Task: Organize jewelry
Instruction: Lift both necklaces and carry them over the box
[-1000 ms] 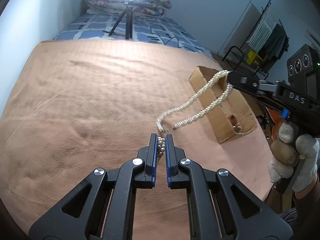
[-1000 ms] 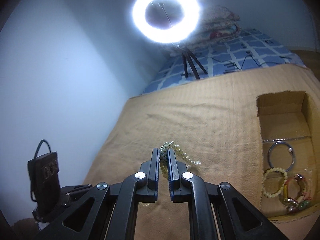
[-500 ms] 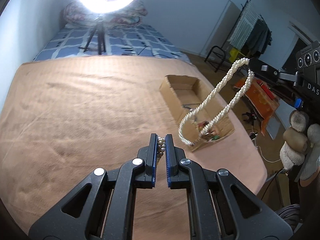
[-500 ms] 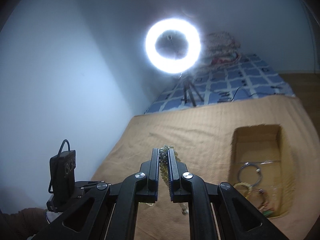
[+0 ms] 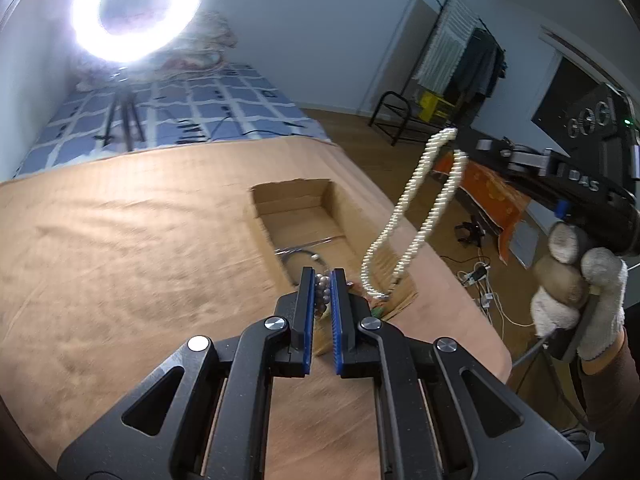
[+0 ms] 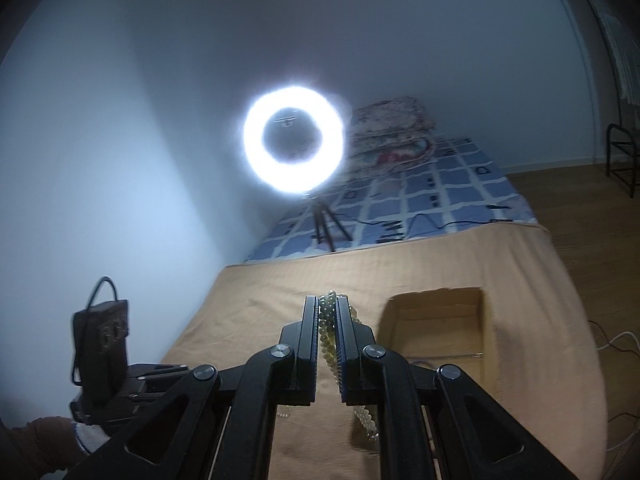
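A long white pearl necklace (image 5: 416, 216) hangs doubled in the air between both grippers. My left gripper (image 5: 323, 284) is shut on one end of it, beads showing between the blue pads. My right gripper (image 6: 329, 312) is shut on the other end; in the left wrist view it (image 5: 464, 148) is raised at the right, with the strand drooping from it over the open cardboard box (image 5: 296, 216). The box also shows in the right wrist view (image 6: 436, 320). Bracelets lie in the box, mostly hidden by my left fingers.
A tan cloth (image 5: 120, 248) covers the table. A lit ring light on a tripod (image 5: 132, 8) stands on the blue-checked bed (image 5: 192, 104) behind it. The table's right edge drops to a wooden floor with cables (image 5: 480, 272) and a clothes rack (image 5: 460, 64).
Both grippers have risen and moved toward the box with the necklace. The strand has lifted clear of the cloth and now hangs steeply over the box.
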The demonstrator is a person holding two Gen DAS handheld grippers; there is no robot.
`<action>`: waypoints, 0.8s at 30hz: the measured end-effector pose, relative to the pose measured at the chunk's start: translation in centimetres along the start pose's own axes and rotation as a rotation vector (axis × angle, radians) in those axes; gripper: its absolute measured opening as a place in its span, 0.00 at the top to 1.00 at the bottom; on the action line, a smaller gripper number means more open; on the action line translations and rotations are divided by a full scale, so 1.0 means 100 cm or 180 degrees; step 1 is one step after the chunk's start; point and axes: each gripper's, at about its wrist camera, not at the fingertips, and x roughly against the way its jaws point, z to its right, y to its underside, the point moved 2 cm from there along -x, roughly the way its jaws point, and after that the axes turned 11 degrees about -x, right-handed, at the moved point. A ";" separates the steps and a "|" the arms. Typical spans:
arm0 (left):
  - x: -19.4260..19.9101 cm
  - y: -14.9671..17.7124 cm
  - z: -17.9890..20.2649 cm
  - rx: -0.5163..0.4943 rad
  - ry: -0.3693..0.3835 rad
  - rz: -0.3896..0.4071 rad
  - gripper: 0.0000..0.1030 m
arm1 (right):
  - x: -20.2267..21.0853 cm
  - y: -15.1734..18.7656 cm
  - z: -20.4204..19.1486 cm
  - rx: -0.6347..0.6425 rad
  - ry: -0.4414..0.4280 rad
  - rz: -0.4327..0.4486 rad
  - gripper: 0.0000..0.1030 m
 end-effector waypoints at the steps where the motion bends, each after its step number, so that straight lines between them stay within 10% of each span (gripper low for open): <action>1: -0.004 -0.003 0.004 -0.0021 0.0013 -0.0001 0.95 | 0.000 -0.003 0.006 -0.0013 0.0025 0.0004 0.95; 24: -0.140 -0.073 0.000 -0.0068 -0.0075 -0.0169 0.95 | -0.054 -0.013 0.096 -0.0088 0.0480 -0.0144 0.95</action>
